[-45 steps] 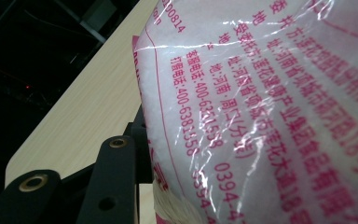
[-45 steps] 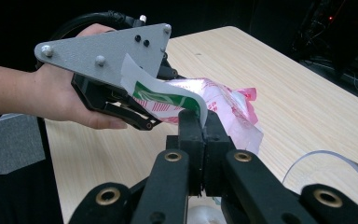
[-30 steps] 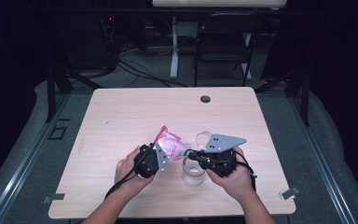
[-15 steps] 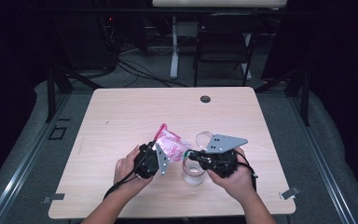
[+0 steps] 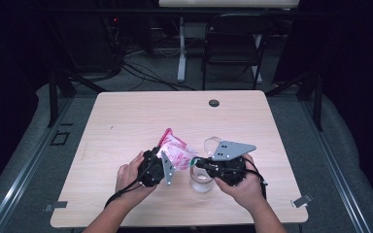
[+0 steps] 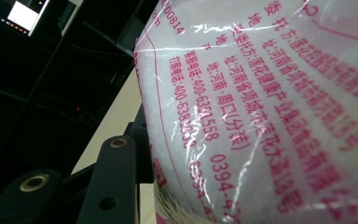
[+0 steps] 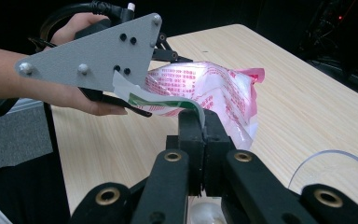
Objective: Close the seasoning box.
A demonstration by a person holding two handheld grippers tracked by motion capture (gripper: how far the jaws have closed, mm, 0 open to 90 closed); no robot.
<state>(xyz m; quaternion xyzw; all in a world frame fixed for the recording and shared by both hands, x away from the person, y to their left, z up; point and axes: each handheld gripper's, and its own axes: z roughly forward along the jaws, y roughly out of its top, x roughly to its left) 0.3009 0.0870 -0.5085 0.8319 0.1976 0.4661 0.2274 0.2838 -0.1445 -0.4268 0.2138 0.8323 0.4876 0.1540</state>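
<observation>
A clear plastic bag (image 5: 177, 150) with pink print hangs tilted over the wooden table, held between both grippers. My left gripper (image 5: 166, 164) is shut on its lower left side; in the left gripper view the bag (image 6: 270, 107) sits right against the camera beside one black jaw. My right gripper (image 5: 194, 164) is shut on the bag's edge, and in the right gripper view its jaws (image 7: 200, 122) pinch a green-and-white strip of the bag (image 7: 214, 88). A clear glass (image 5: 201, 180) stands on the table just below the right gripper.
A clear round rim, perhaps a lid (image 5: 212, 142), lies behind the right gripper. A black grommet (image 5: 214, 103) sits near the table's far edge. A dark chair (image 5: 235, 48) and cables stand beyond the table (image 5: 126, 121).
</observation>
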